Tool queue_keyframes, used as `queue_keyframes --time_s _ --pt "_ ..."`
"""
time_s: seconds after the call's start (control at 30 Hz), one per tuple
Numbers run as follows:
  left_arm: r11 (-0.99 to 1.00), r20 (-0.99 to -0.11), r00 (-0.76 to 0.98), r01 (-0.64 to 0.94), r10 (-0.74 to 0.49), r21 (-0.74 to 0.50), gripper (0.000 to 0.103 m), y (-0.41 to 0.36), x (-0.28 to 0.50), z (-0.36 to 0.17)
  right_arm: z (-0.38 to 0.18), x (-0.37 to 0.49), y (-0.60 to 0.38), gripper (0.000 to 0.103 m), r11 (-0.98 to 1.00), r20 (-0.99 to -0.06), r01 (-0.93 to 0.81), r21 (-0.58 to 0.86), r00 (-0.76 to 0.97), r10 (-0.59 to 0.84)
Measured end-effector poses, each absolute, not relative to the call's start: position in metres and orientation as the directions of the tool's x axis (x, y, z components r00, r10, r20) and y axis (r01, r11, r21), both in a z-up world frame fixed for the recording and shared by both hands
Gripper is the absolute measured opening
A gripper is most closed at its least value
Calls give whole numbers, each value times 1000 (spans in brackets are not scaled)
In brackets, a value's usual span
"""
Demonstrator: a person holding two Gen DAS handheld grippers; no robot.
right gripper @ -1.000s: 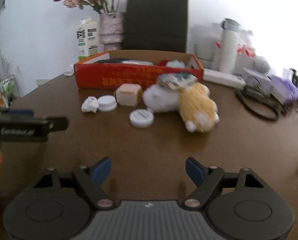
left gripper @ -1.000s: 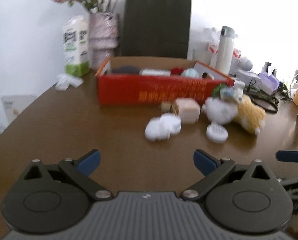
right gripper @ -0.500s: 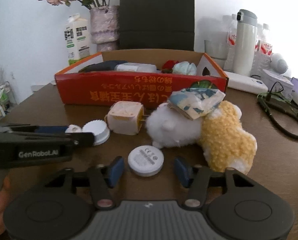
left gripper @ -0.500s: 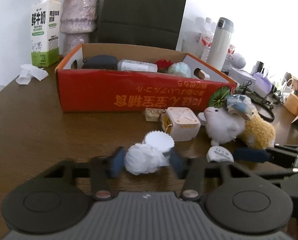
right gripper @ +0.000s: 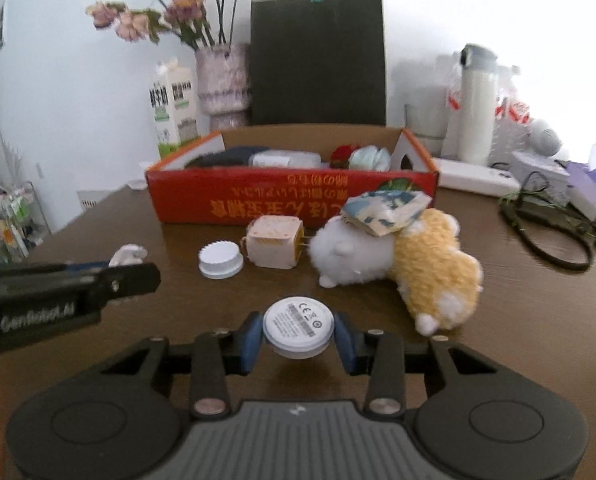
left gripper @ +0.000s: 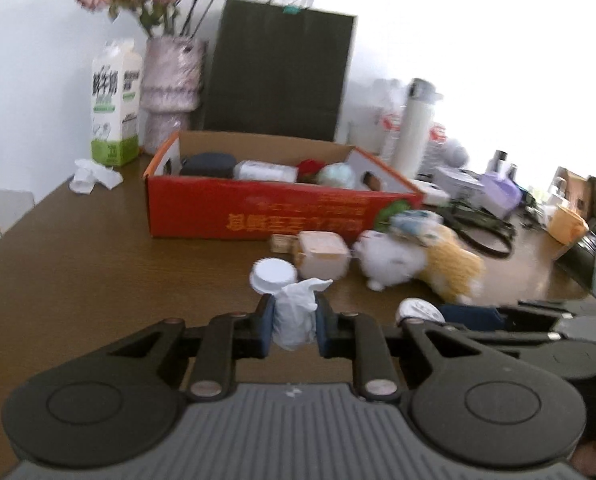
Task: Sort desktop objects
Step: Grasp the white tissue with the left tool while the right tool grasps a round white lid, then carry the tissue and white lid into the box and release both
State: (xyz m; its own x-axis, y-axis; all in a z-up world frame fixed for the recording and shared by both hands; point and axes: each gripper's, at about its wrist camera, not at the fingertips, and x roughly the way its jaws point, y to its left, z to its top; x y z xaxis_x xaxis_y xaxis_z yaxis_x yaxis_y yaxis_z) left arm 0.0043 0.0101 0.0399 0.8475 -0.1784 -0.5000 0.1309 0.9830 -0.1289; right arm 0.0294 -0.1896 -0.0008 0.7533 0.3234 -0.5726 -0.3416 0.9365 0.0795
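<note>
My left gripper point(left gripper: 295, 329) is shut on a crumpled white tissue point(left gripper: 298, 312) and holds it just above the brown table. My right gripper point(right gripper: 298, 340) is shut on a round white disc point(right gripper: 298, 326) with a label, lifted slightly off the table. Ahead stands an open red cardboard box point(left gripper: 265, 208) point(right gripper: 289, 196) with several items inside. In front of it lie a white scalloped lid point(left gripper: 273, 274) point(right gripper: 220, 258), a beige cube-shaped charger point(left gripper: 322, 254) point(right gripper: 273, 242), and a white and yellow plush toy point(left gripper: 414, 260) point(right gripper: 398, 256).
A milk carton point(left gripper: 115, 120), a vase of dried flowers point(left gripper: 171, 92) and a dark paper bag point(left gripper: 281, 72) stand behind the box. A white thermos point(right gripper: 474, 108), cables point(right gripper: 550, 224) and small boxes crowd the right. Another tissue point(left gripper: 91, 176) lies at far left.
Both grippers have closed fully on their objects, the left on the tissue and the right on the disc, and have lifted them a little and drawn back from the box.
</note>
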Motion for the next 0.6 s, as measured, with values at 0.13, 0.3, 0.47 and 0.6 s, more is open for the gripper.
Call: queue_keyframes --time_s 0.13,0.3,0.47,0.6 --pt "984 -478 861 132 -172 -116 21 1 -30 49 11 -9 -202 38 936 -529 -343 82 781 332" --pt "985 -482 859 143 -174 -99 21 -10 -61 53 20 -52 -222 38 939 -502 -327 103 798 333" --pt "985 -487 857 148 -171 -86 21 -18 -92 53 26 -85 -239 38 943 -476 -316 106 816 327" --pt "987 -496 853 130 -160 -95 21 -20 -115 48 29 -110 -246 38 943 -455 -319 99 828 328"
